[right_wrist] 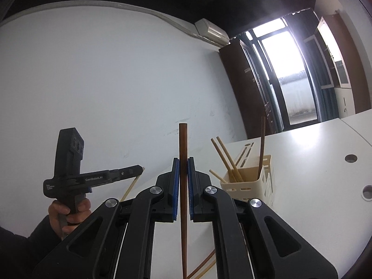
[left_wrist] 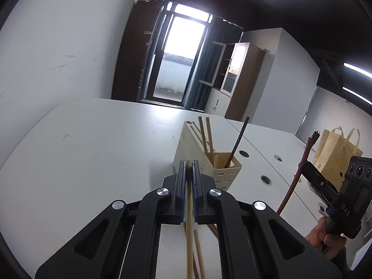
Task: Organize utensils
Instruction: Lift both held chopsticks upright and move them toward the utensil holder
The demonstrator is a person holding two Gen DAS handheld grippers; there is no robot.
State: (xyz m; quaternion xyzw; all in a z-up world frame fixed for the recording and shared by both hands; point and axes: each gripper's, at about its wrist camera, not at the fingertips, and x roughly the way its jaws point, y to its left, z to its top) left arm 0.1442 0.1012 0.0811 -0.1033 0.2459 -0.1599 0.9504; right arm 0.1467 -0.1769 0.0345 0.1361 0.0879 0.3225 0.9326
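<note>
A: Since you hold one chopstick in each hand, which goes to the holder (left_wrist: pixel 210 162) first?

B: You judge it by nearness. Your left gripper (left_wrist: pixel 188 169) has its blue pads pinching the pale chopstick (left_wrist: pixel 189 220), and its tips sit just short of the holder's near wall, a little to its left. Your right gripper (right_wrist: pixel 183 169) pinches the dark chopstick (right_wrist: pixel 183 186) and stands near the holder too, off its other side, though which hand is closer I cannot tell for sure.

A: How do the sticks lie against the holder?

B: Each runs lengthwise between the fingers, pointing forward past the tips. The holder's open compartment, with three pale sticks (right_wrist: pixel 226 160) and one dark stick (right_wrist: pixel 262 146) leaning in it, faces up, so you likely need to tip a stick end-down over that opening.

A: And the loose ones?

B: A few more lie on the table (left_wrist: pixel 104 139) on your side of the holder, under the left gripper
</note>
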